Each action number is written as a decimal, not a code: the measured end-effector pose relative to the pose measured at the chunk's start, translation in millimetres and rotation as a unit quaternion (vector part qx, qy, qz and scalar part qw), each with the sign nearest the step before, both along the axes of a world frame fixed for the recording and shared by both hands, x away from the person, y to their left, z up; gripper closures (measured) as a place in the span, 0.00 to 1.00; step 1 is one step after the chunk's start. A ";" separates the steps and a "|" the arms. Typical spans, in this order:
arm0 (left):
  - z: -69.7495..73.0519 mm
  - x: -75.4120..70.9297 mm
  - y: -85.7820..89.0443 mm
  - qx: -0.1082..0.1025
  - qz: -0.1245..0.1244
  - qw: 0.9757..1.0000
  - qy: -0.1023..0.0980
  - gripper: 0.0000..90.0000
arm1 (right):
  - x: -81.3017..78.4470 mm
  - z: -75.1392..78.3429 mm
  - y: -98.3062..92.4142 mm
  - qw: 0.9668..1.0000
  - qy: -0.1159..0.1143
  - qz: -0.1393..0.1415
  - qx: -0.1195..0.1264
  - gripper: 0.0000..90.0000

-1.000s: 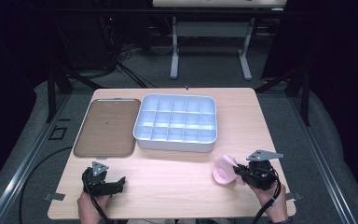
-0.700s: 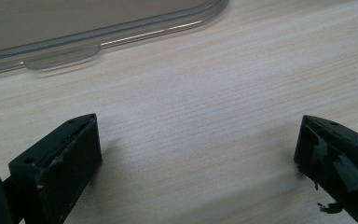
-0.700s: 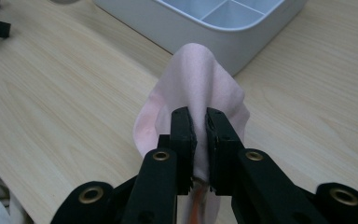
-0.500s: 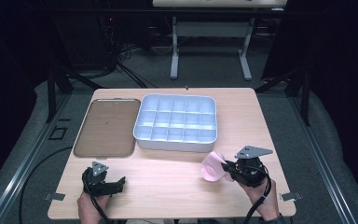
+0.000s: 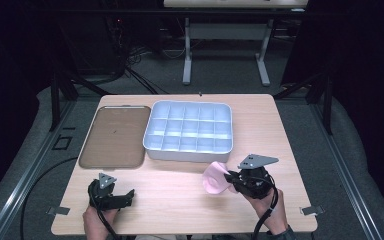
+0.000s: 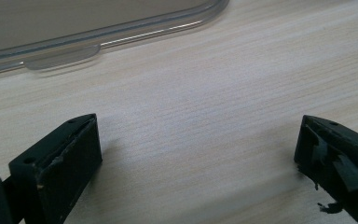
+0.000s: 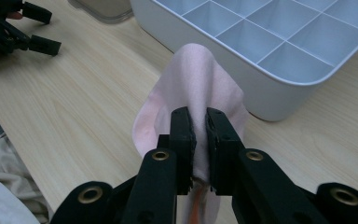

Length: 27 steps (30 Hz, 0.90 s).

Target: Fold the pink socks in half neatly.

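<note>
Right gripper point(image 7: 198, 122) clamped on soft pink cloth point(image 7: 200, 86) near tabletop's front right, white compartmented plastic tray point(image 5: 189, 131) just beyond; left gripper point(image 5: 126, 196) wide open, empty, front left

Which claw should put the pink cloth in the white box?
The right claw, probably. Its jaws are shut on the pink cloth close beside the white box. The left claw is open, holding nothing, near the brown tray.
</note>
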<state>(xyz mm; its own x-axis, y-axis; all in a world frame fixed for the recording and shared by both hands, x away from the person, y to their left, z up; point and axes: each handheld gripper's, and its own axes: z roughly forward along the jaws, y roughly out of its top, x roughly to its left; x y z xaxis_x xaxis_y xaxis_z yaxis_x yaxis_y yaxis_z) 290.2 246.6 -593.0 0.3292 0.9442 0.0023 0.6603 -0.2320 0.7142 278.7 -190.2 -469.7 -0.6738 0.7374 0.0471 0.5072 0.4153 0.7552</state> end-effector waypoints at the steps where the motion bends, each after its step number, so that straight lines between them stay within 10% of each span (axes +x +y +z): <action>1: 0.0 0.0 0.0 0.000 0.000 1.000 0.000 0.00 | 0.7 -0.8 4.4 1.000 0.001 0.005 0.000 0.91; 18: 0.0 0.0 0.1 0.000 0.000 1.000 0.000 0.00 | 17.4 -43.4 55.8 0.996 0.029 0.008 -0.086 0.89; 27: 0.0 0.0 0.1 0.000 0.001 1.000 0.000 0.00 | 20.4 -60.3 65.4 0.994 0.057 0.020 -0.091 0.86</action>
<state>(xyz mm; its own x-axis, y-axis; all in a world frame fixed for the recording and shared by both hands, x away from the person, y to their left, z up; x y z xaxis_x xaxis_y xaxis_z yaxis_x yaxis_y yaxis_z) 290.2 246.7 -593.0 0.3282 0.9446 0.0022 0.6608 -0.2313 0.7140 299.1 -124.8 -530.0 -0.7004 0.7138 -0.0064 0.5663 0.5610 0.6038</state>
